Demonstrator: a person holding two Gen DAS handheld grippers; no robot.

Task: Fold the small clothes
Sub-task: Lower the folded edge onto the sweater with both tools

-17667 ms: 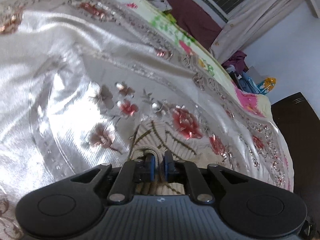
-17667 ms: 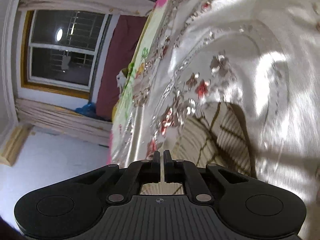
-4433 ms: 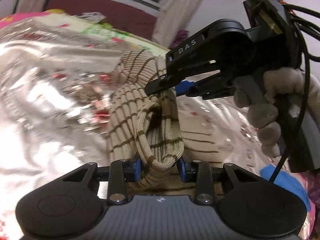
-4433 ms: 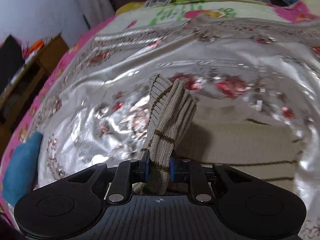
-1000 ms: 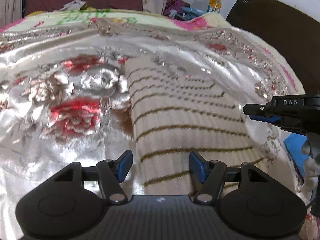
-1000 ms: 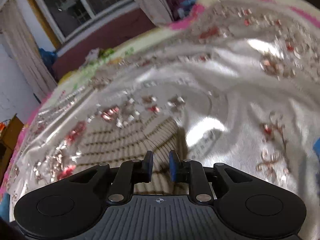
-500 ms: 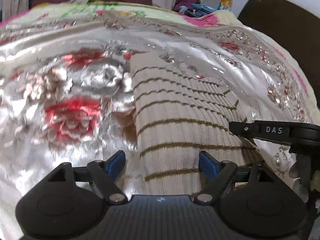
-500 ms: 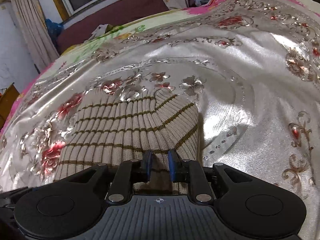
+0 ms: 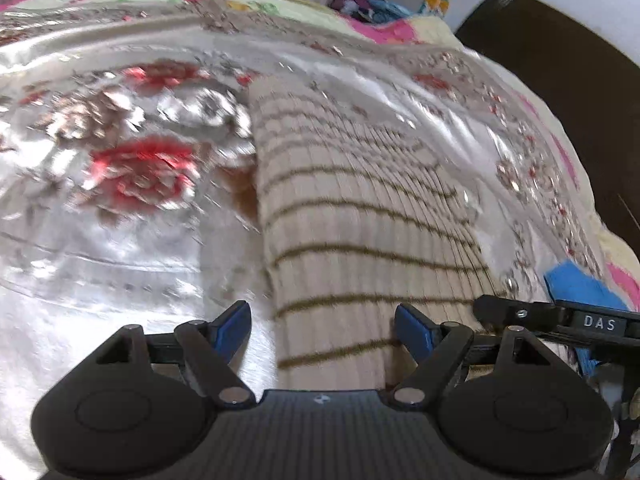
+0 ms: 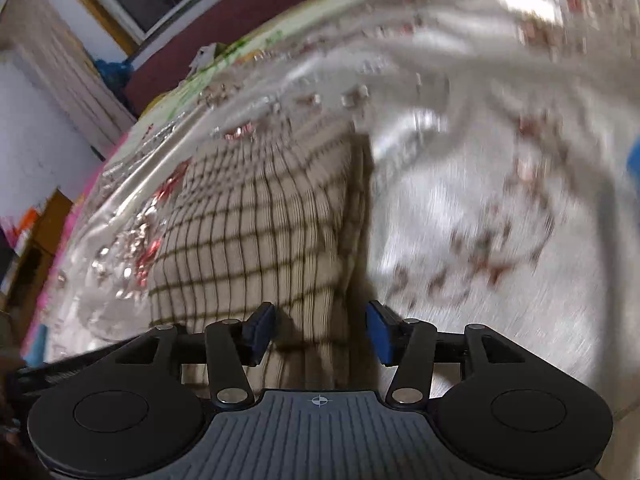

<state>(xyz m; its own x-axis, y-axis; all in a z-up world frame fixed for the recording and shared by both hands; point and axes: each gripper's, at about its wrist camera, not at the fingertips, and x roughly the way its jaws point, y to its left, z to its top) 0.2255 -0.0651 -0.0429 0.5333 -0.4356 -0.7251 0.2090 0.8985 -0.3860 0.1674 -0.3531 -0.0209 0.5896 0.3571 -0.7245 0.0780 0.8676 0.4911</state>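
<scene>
both grippers, left and right, have fingers spread, holding nothing, above the striped knit on the bedspread.

The folded garment lies flat on the bedspread of the bed. The left claw sits over its near left edge, the right claw over its near right edge. A cloth lies right of the garment.

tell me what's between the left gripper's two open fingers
In the left wrist view, the striped knit garment lies flat on the satin bedspread between the left gripper fingers, unclamped.
</scene>
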